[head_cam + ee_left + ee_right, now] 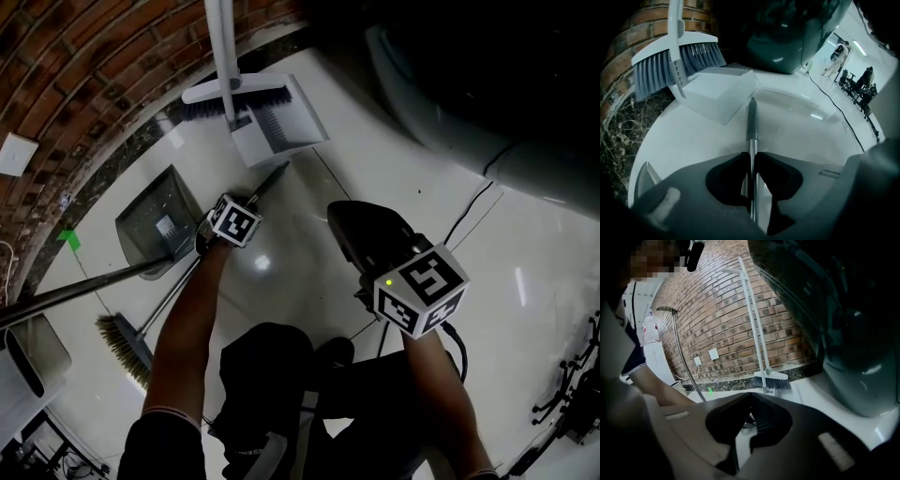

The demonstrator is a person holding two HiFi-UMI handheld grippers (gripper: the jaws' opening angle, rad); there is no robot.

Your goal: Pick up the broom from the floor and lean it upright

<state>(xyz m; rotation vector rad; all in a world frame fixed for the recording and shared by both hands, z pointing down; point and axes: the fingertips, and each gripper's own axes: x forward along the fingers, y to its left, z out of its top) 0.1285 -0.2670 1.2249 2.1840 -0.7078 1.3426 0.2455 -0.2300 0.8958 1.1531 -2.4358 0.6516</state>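
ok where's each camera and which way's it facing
head view: on the head, facing steeply down at the floor; forearms, left gripper and right gripper show.
left gripper view: on that gripper, along jaws clamping the broom handle.
right gripper view: on that gripper, along closed jaws, toward the brick wall.
shared: the white broom, in all three.

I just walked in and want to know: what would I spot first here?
The left gripper, in the middle, is clamped on a thin silver metal broom handle lying on the shiny white floor. Behind it, a white plastic broom with grey bristles stands with a white dustpan by the red brick wall.
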